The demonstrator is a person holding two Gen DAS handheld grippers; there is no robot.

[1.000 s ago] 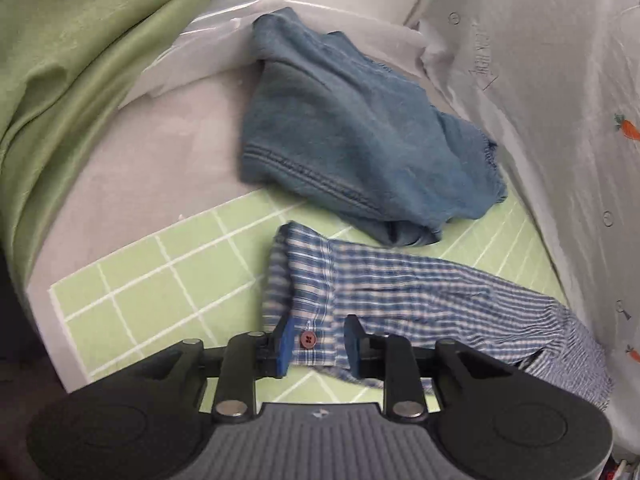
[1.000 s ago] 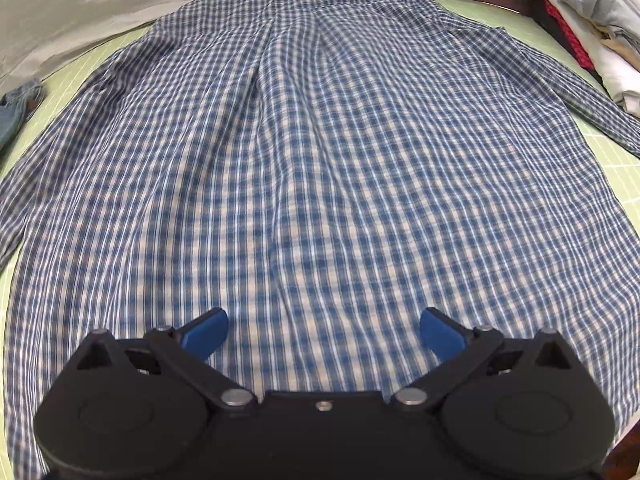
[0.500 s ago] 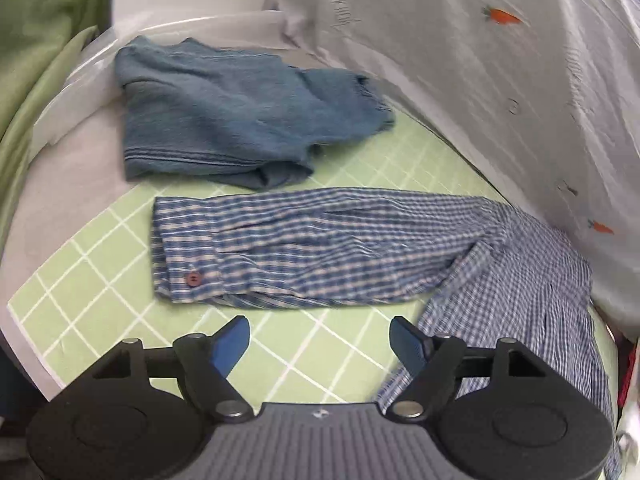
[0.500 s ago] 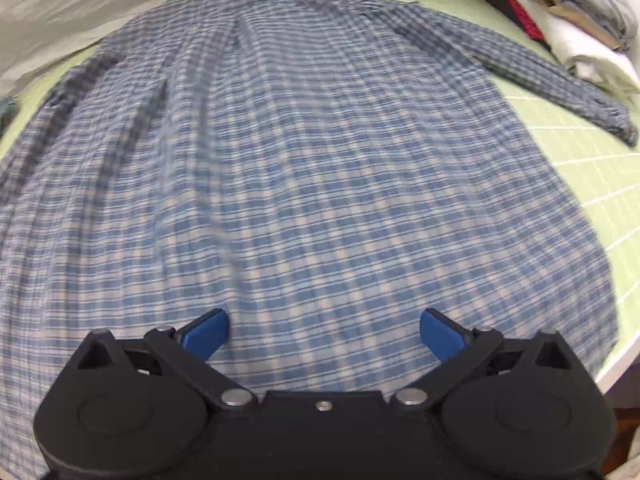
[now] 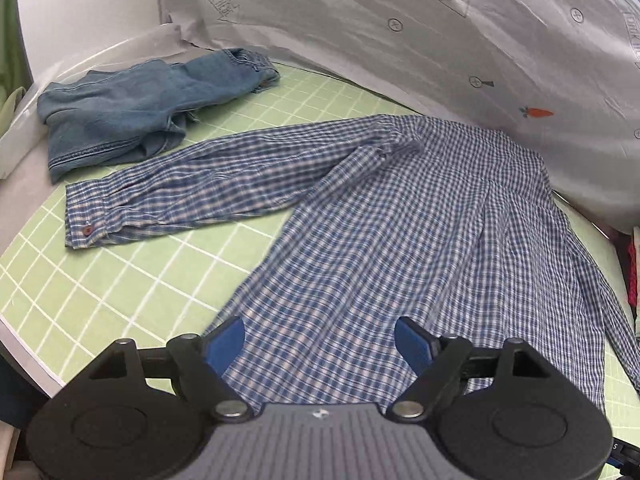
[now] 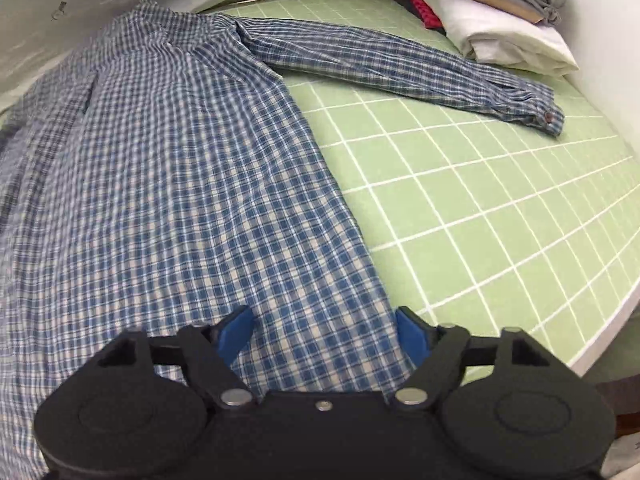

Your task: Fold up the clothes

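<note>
My left camera alone shows the crumpled blue denim garment (image 5: 132,116) beyond one sleeve; my right alone shows the stack of folded laundry (image 6: 500,20) past the other. The blue-and-white checked cotton shirt (image 5: 400,220) lies spread flat on the green gridded mat (image 6: 480,208), with my left gripper (image 5: 320,340) and right gripper (image 6: 324,332) both spread wide, holding nothing, over its hem

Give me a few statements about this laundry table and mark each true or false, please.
1. The checked shirt lies spread flat with both sleeves stretched outward. True.
2. The left gripper is clamped on a cuff. False: its jaws are open and hold nothing.
3. A blue denim garment lies beyond the shirt's sleeve. True.
4. The right gripper is shut. False: it is open above the shirt's hem.
5. The folded pile rests on the shirt's body. False: it sits near the other sleeve, at the mat's far edge.
</note>
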